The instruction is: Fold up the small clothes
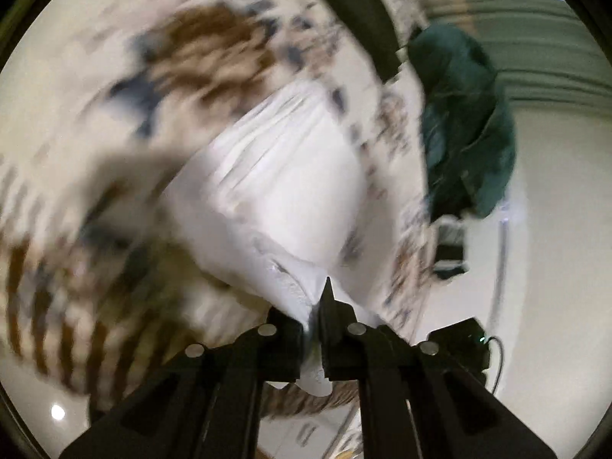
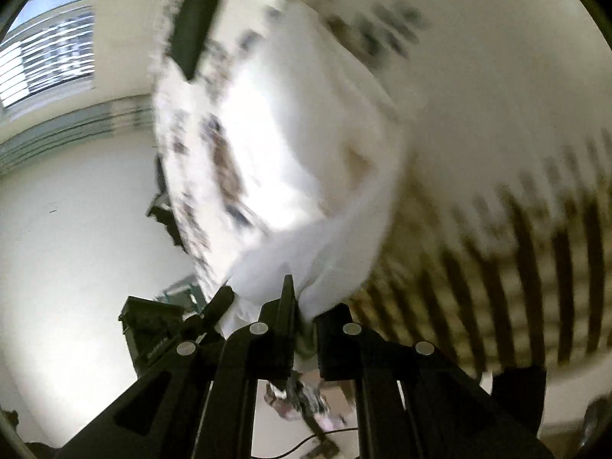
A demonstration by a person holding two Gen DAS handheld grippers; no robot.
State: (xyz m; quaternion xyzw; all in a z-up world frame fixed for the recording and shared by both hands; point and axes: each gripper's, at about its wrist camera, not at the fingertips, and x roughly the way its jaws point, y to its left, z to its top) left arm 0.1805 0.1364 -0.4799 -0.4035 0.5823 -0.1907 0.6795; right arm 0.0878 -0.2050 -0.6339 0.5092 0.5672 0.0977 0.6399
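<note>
A small white garment (image 1: 275,176) lies across a patterned cloth with brown and blue marks (image 1: 199,49). My left gripper (image 1: 315,329) is shut on a bunched corner of the white garment, with fabric squeezed between its black fingers (image 1: 331,306). In the right wrist view the same white garment (image 2: 306,145) stretches up from my right gripper (image 2: 306,325), which is shut on another bunched edge of it. Both views are heavily blurred, so the garment's shape is unclear.
A dark green garment (image 1: 463,122) hangs at the right edge of the patterned surface. A black strip (image 1: 359,15) lies at the far end, seen too as a black strip (image 2: 199,11). Pale floor (image 2: 76,210) and black equipment (image 2: 153,325) lie beside the surface.
</note>
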